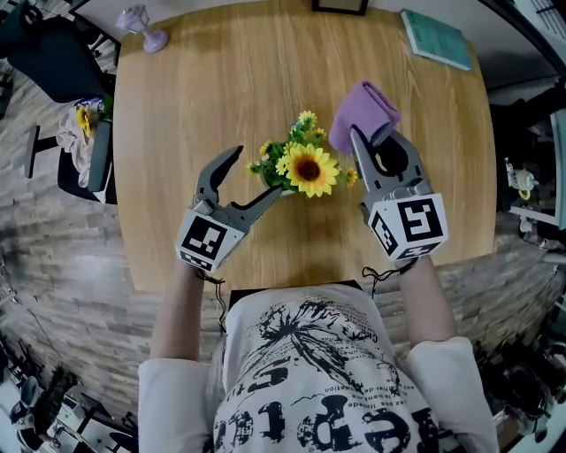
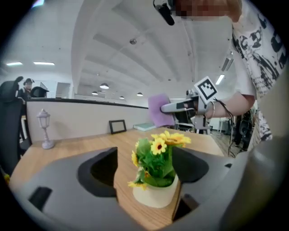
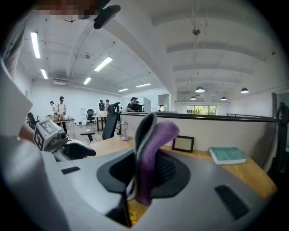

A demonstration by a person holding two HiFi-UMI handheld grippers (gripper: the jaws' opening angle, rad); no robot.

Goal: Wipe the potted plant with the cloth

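So the potted plant [image 1: 305,166], a little fake sunflower bunch in a cream pot, sits on the wooden table [image 1: 221,80], roughly mid-table and a bit toward the near edge. The left gripper [image 1: 256,172] comes in from the near left with its jaws spread apart and the pot sitting in the gap between them. In the left gripper view the right-hand jaw looks to be right up against the pot and leaves, but there's clear bare wood between the pot and the other jaw, so nothing is pinched. The right gripper [image 1: 376,142] is just right of the flowers, jaws clamped on a folded purple cloth [image 1: 363,113]. The cloth sticks up out of the jaws and flops over at the top, hanging just to the far right of the blooms. I can't tell if it actually touches them. At the far edge of the table there's a small picture frame [image 1: 340,6], a teal book [image 1: 435,37] at the far right and a little lantern ornament [image 1: 141,25] at the far left.
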